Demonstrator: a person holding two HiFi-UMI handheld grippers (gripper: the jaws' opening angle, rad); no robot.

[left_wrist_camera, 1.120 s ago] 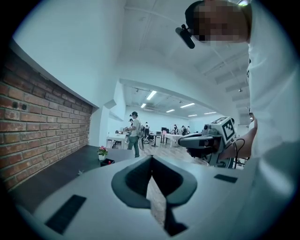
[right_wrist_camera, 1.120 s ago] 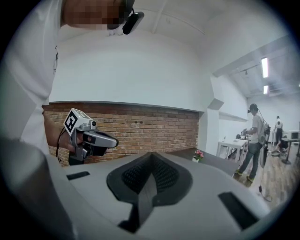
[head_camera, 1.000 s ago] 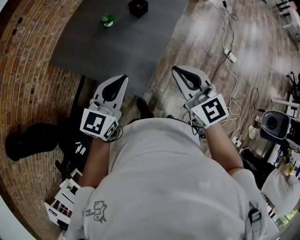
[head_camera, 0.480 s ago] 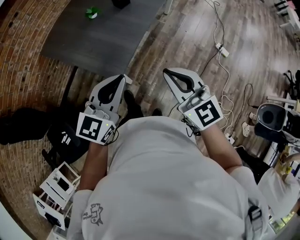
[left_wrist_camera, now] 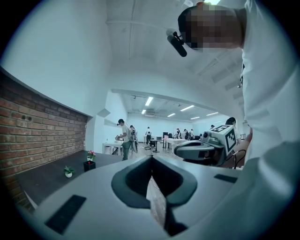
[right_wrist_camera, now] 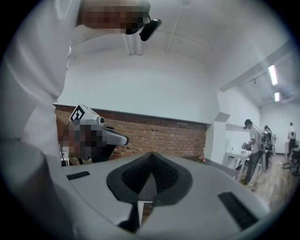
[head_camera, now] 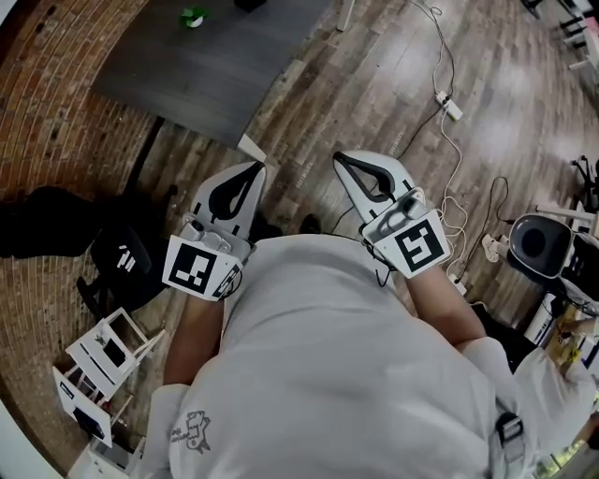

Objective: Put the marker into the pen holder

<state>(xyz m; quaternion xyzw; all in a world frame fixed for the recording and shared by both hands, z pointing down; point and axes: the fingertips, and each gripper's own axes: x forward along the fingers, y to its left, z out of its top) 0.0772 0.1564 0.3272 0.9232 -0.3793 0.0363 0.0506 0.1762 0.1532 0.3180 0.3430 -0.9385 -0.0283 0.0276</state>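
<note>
My left gripper [head_camera: 255, 168] and right gripper [head_camera: 339, 157] are held close to the person's chest, above the wooden floor. Both are shut, with nothing between the jaws. In the left gripper view the left gripper [left_wrist_camera: 151, 158] shows its jaws meeting at the tip, and the right gripper [right_wrist_camera: 151, 154] shows the same in its own view. The dark grey table [head_camera: 225, 65] lies well ahead of both. A black cube-shaped pen holder [left_wrist_camera: 89, 165] stands on it beside a small green plant [head_camera: 194, 16]. I cannot make out a marker.
A power strip and white cables [head_camera: 447, 105] trail over the wooden floor at the right. A black bag [head_camera: 122, 267] and a small white rack [head_camera: 98, 360] sit at the lower left by the brick surface. Several people stand at far tables [left_wrist_camera: 124, 140].
In the head view the table has drifted up and away, and the black holder has slipped almost out of the top edge. Both grippers stay shut near the chest.
</note>
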